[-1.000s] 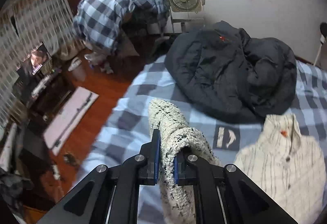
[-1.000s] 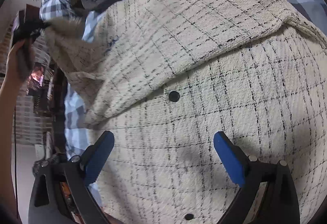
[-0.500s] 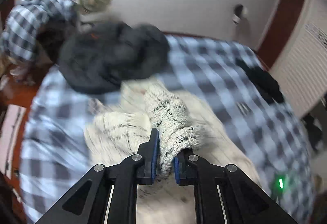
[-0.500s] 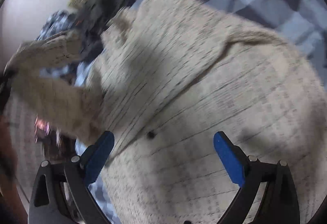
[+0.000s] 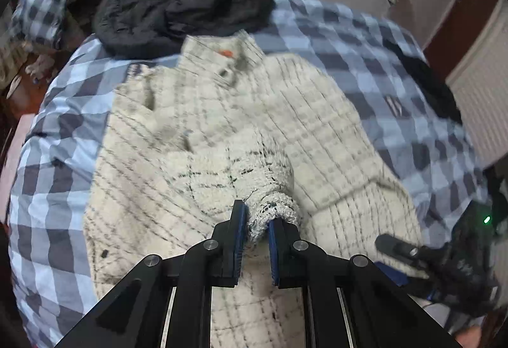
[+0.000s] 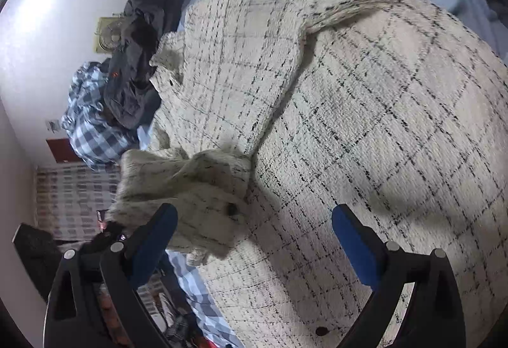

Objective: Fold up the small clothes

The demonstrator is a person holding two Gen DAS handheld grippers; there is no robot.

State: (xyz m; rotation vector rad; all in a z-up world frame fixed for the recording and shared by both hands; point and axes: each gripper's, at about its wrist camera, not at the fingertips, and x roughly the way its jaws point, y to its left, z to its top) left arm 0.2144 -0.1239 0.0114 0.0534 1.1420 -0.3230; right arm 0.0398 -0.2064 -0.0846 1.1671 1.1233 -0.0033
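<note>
A cream checked cardigan (image 5: 317, 126) is spread on the blue checked bed (image 5: 365, 40), its collar just beside a dark jacket (image 5: 177, 8). One sleeve cuff (image 5: 273, 211) is clamped between the narrow jaws of the left tool (image 5: 255, 240) and is held over the cardigan's front. The right tool (image 6: 254, 230) is held wide and empty above the cardigan's lower body. If the cuff is let go too early, the sleeve could be left bunched and skewed across the front. The body could also be dragged askew, since nothing is pinned by the right tool.
</note>
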